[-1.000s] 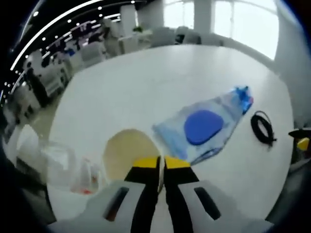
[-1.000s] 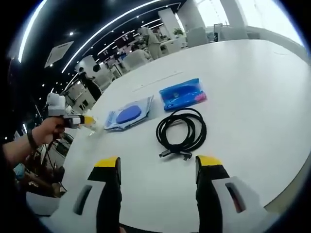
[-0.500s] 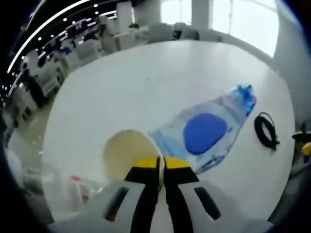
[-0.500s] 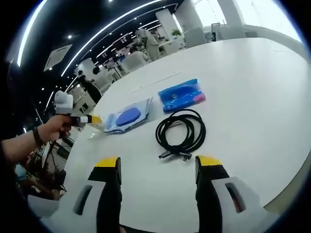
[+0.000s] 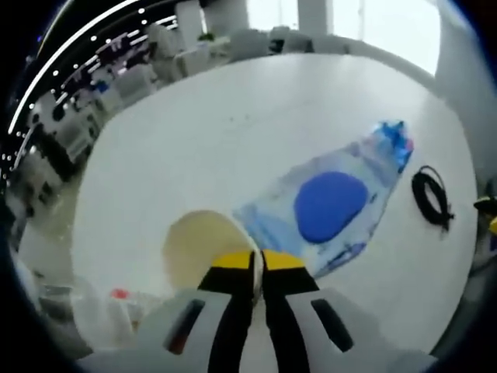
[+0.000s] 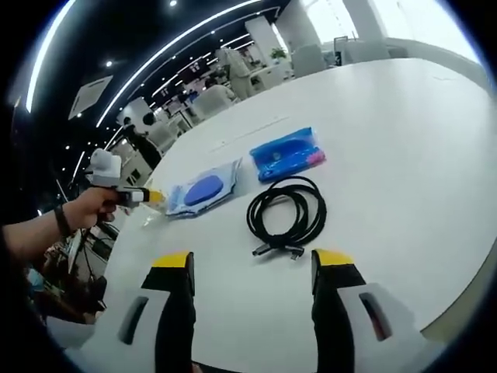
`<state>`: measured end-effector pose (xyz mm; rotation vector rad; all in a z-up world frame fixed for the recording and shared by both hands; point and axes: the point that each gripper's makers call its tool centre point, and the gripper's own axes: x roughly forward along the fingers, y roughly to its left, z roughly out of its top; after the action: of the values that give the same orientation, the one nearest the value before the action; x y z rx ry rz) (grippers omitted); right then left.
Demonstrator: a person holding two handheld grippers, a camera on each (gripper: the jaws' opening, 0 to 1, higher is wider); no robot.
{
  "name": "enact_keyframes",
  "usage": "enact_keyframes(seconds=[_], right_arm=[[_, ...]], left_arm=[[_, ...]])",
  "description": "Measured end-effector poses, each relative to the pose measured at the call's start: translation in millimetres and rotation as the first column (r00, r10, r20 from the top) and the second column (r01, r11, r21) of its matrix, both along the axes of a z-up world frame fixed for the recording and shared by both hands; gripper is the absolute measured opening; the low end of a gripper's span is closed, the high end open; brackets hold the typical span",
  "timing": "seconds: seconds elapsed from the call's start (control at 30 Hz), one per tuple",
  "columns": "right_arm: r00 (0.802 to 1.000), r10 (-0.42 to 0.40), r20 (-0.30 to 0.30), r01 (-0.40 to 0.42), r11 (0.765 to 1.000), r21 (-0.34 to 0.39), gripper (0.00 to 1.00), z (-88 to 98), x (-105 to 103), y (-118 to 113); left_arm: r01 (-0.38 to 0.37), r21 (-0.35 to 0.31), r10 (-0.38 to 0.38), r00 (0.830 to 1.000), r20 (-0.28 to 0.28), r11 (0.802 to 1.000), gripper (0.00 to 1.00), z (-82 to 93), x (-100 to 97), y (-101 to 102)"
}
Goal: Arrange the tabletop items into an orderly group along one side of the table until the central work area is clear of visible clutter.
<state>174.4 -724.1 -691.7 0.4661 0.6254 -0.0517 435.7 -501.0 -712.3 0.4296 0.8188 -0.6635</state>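
1. Left gripper: jaws pressed together, yellow tips touching, clamped on the near rim of one pale round disc. Disc sits low over the table, just beside the clear pouch; contact with the surface cannot be told. Same gripper seen in the right gripper view, held in a hand at the table's far left edge.

2. Right gripper: jaws wide apart, nothing between them, poised above the near part of the table.

3. Pouches, count two. One clear pouch with a blue oval inside, lying flat at mid-table in the left gripper view; in the right gripper view just beside the left gripper's tips. One blue pouch with a pink end, lying near the clear pouch, a small gap between them. In the left gripper view its blue and pink end shows just past the clear pouch's far end.

4. Cable, count one. Black, coiled, connector ends trailing toward the right gripper, near the blue pouch and apart from it. In the left gripper view, well right of the clear pouch.

5. Clear plastic items at the lower left of the left gripper view, one with a red spot; blurred, count and kind cannot be told.

6. All three flat items lie in a loose cluster across the central area of the table.
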Motion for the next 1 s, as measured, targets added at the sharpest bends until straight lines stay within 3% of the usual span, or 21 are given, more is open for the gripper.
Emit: enact_keyframes(seconds=[0.6, 0.7, 1.0], right_arm=[[1.000, -0.005, 0.013, 0.005, 1.000, 0.008, 0.60, 2.5, 1, 0], [1.000, -0.002, 0.016, 0.002, 1.000, 0.011, 0.60, 3.0, 1, 1], [1.000, 0.006, 0.022, -0.007, 1.000, 0.012, 0.60, 4.5, 2, 3]], left_arm=[[0.024, 0.011, -0.024, 1.000, -0.001, 1.000, 0.16, 6.3, -5.0, -3], [0.025, 0.020, -0.025, 1.000, -0.016, 0.999, 0.23, 6.8, -9.3, 1], [-0.014, 0.000, 0.014, 1.000, -0.013, 1.000, 0.30, 26.6, -22.1, 13]])
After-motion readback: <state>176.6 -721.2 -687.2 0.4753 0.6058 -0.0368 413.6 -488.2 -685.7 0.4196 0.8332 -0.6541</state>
